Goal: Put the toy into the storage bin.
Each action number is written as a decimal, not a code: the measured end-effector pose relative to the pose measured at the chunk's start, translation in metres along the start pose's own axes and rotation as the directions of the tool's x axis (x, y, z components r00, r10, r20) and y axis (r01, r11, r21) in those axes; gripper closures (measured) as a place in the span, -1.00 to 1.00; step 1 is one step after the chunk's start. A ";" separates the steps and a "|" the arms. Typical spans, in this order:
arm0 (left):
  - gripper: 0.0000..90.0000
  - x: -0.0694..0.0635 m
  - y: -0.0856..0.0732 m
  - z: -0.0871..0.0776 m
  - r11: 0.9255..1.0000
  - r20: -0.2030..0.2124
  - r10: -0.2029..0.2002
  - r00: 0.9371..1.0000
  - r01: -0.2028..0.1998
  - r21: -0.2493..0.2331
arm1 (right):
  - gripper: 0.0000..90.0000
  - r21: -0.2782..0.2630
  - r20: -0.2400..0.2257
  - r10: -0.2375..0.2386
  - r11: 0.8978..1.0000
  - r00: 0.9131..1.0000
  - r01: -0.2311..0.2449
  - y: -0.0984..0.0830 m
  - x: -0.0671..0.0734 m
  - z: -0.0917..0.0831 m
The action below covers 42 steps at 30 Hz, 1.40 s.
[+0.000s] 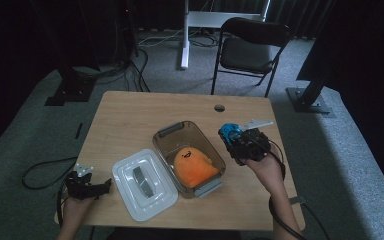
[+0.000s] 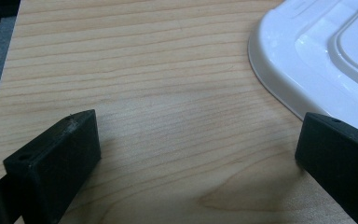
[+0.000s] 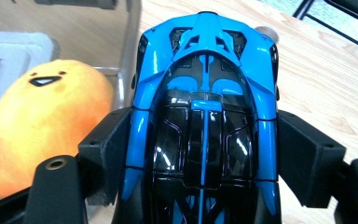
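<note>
A blue and black toy car (image 3: 205,107) is clamped between the jaws of my right gripper (image 3: 205,154), which is shut on it. In the high view that gripper (image 1: 237,140) holds the car (image 1: 228,132) above the table just right of a clear plastic box (image 1: 166,133). An orange plush toy with a small face (image 1: 192,165) lies inside the box; its face (image 3: 46,80) shows left of the car. My left gripper (image 1: 96,189) rests open at the table's front left, its jaws wide apart over bare wood (image 2: 168,121), beside the white lid (image 1: 142,184).
The white lid's rim (image 2: 279,70) lies just past my left gripper's right jaw. A black folding chair (image 1: 250,47) stands beyond the table's far edge. A round cable hole (image 1: 219,107) is in the tabletop near the back.
</note>
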<state>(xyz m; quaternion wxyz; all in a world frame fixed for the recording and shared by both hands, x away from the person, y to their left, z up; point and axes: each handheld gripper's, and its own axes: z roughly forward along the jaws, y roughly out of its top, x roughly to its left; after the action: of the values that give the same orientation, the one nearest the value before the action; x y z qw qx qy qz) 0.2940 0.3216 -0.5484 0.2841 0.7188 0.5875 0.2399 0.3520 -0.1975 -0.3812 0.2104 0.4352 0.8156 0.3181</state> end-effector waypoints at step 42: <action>-0.99 0.000 0.000 0.000 1.000 0.000 0.000 1.000 0.000 0.000 | -0.44 0.033 -0.111 -0.102 0.994 0.989 0.106 0.039 0.071 0.041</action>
<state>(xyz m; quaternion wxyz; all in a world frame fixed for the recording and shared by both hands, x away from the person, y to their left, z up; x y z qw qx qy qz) 0.2940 0.3216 -0.5484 0.2841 0.7188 0.5874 0.2399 0.3616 -0.1075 -0.3874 0.1734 0.3781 0.8535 0.3139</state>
